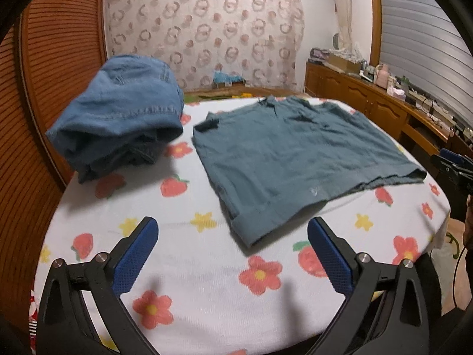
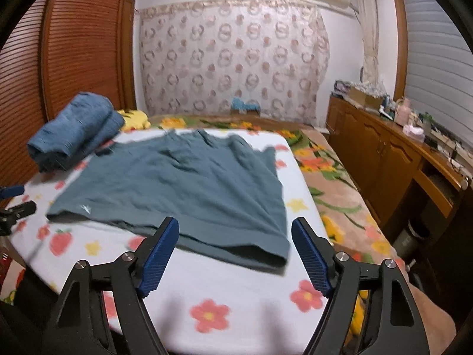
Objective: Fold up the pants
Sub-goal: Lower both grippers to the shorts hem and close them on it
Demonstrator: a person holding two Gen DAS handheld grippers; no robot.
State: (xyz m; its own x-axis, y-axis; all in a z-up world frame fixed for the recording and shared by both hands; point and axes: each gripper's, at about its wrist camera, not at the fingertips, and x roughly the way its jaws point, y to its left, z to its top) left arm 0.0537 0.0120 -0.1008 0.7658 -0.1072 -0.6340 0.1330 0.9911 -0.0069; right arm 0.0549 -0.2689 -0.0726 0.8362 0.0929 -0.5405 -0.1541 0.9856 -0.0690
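Teal-grey pants (image 1: 298, 156) lie flat, folded over, on the flowered white table cover (image 1: 207, 281); they also show in the right wrist view (image 2: 189, 189). My left gripper (image 1: 232, 227) is open and empty, hovering just short of the pants' near hem corner. My right gripper (image 2: 235, 227) is open and empty, its blue pads (image 2: 161, 254) over the pants' near right hem corner. The right gripper shows at the right edge of the left wrist view (image 1: 455, 168), and the left gripper at the left edge of the right wrist view (image 2: 13, 204).
A bundle of blue denim clothes (image 1: 124, 112) sits at the table's far left (image 2: 74, 127). A louvred wooden door (image 1: 56, 59) stands left. A wooden sideboard (image 2: 393, 153) with clutter runs along the right. A flowered bed (image 2: 331, 177) lies beyond the table.
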